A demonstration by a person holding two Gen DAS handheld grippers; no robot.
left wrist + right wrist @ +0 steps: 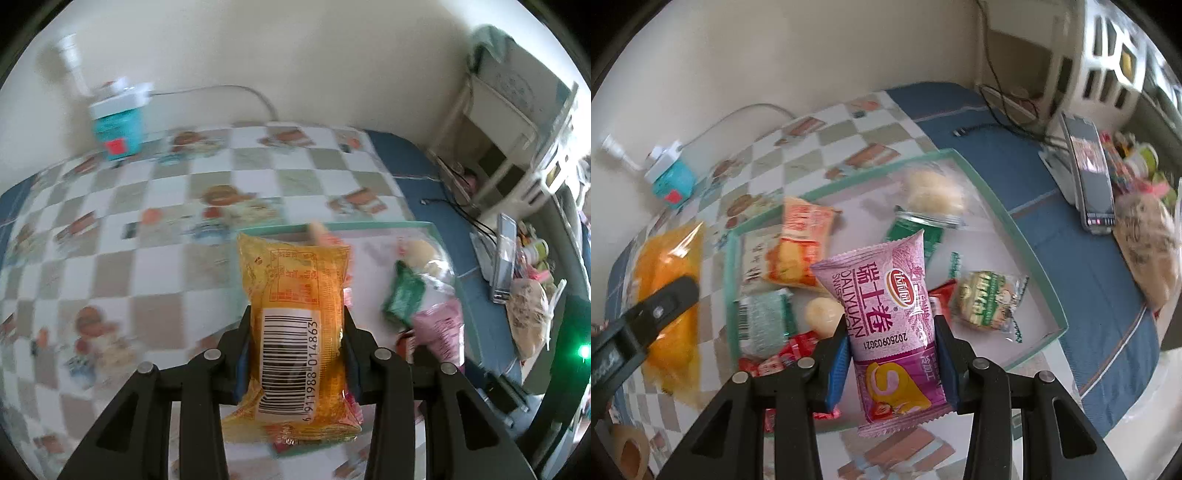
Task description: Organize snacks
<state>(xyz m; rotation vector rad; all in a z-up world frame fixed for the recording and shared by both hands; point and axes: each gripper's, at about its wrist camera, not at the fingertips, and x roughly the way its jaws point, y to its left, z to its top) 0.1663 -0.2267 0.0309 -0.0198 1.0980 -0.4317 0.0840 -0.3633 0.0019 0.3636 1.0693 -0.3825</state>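
My left gripper [297, 332] is shut on a yellow-orange snack packet [295, 295] with a barcode, held above the checked tablecloth left of the tray. The packet [670, 291] and left gripper [657, 310] also show in the right wrist view. My right gripper [892, 343] is shut on a pink Swiss-roll packet [886, 314], held above the green-rimmed tray [1015, 229]. The tray holds several snacks: an orange packet [798, 247], a green packet [916, 232], a pale bun [934, 192], a round green-wrapped cake [982, 299] and red wrappers [783, 358].
A teal box [118, 129] with a white plug and cable stands at the wall. A phone on a stand [1089, 173] and a bagged bread [1148, 243] lie on the blue cloth at the right. A tape roll [628, 450] sits at lower left.
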